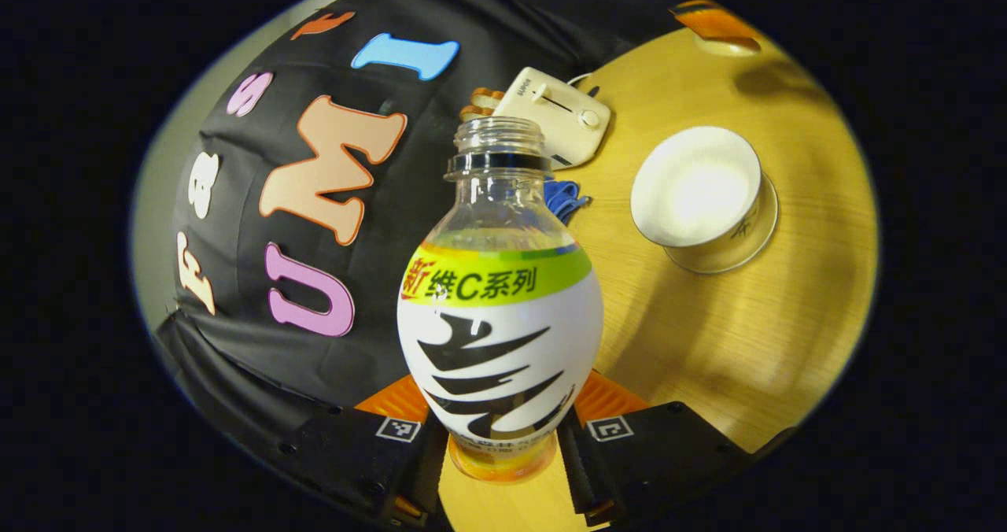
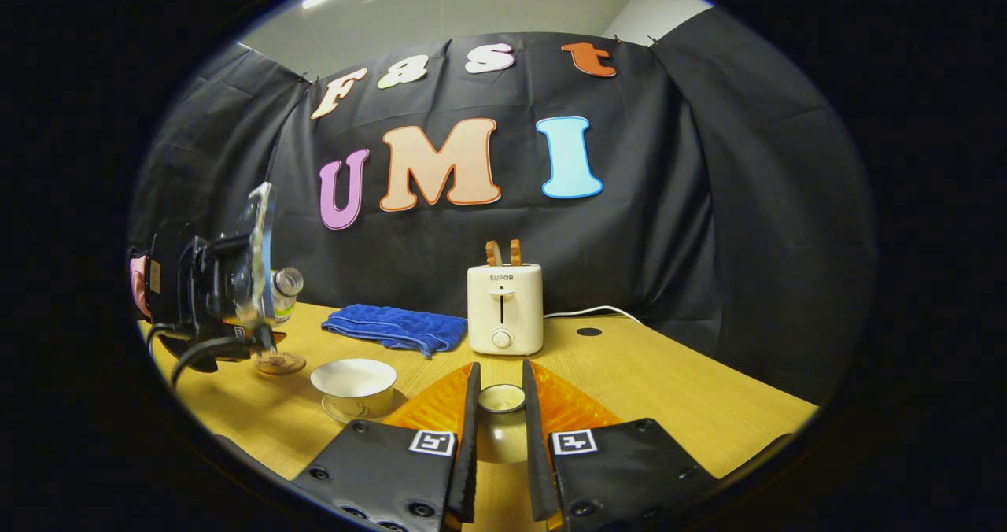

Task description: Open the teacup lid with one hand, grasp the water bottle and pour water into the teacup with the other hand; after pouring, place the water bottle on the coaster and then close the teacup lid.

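Left gripper (image 1: 503,437): fingers clamped on uncapped water bottle (image 1: 500,319).
Right gripper (image 2: 500,437): fingers pinching teacup lid (image 2: 502,398).
Teacup (image 2: 354,382): open, mid-tabletop (on saucer).
Advice: centre bottle mouth above cup, tilt slowly.

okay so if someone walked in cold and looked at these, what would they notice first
Probably the uncapped bottle clamped in the left gripper, looming up close and tilted above the table. Next, the open teacup on its saucer near the table's front, and the lid pinched in the right gripper.

White water bottle (image 1: 499,335) with black stripes and green band; white teacup (image 1: 696,190); blue cloth (image 2: 393,327); cream toaster (image 2: 504,308).
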